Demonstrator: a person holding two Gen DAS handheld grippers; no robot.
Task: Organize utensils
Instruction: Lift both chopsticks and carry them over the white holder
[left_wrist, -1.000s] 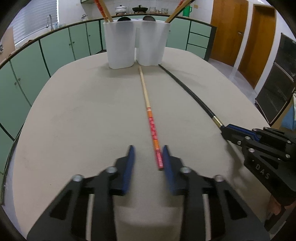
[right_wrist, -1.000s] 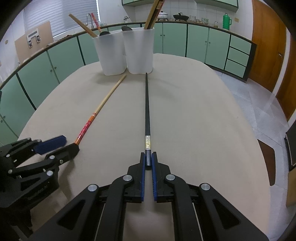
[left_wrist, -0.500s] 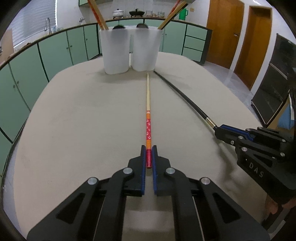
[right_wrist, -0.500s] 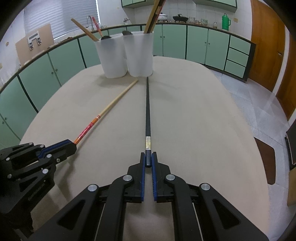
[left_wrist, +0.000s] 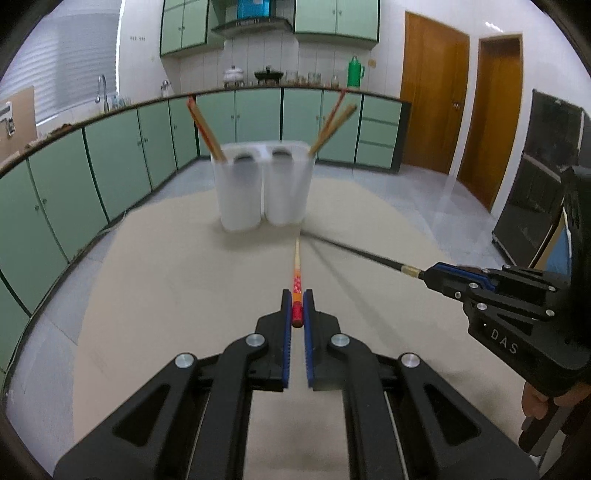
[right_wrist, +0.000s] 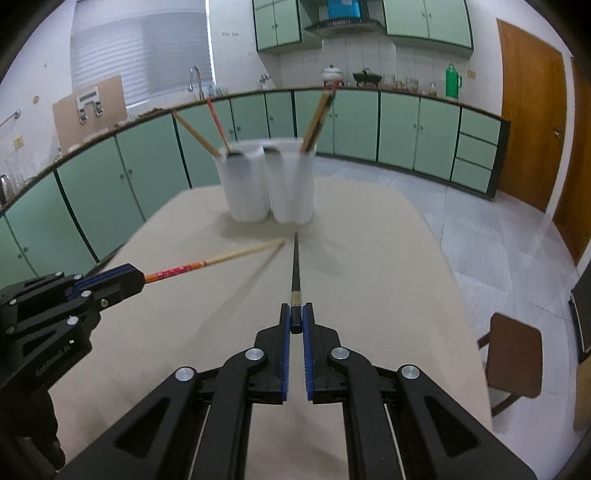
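Item 1. Left gripper (left_wrist: 297, 314): clenched on the red, patterned butt end of a wooden chopstick (left_wrist: 296, 266). The stick runs toward 12 o'clock, tip clear of the table (left_wrist: 155, 295) and short of the holders.

Item 2. Right gripper (right_wrist: 295, 321): clenched on the butt end of a black chopstick (right_wrist: 295, 266) with a pale band near the grip; it too points to 12 o'clock, tip near the base of the holders.

Item 3. Twin white utensil holders (right_wrist: 271, 184): side by side and touching, at 12 o'clock on the far part of the table. The left one (left_wrist: 240, 192) holds wooden sticks leaning to 11 o'clock; the right one (left_wrist: 290, 188) holds sticks leaning to 1 o'clock.

Item 4. Hazards, as judged.
- Each stick is pinched at its very end, so the long free length can pivot or droop between the pads and miss a holder's mouth.
- The two tips converge near 12 o'clock; they may cross or knock each other off line.
- A tip driven into a holder's wall rather than over its rim could push or topple the light container and spill what it holds.
- The sticks already leaning in each holder partly block the openings and could deflect an incoming tip.
- Opening early would drop a stick onto the table, where it could roll.
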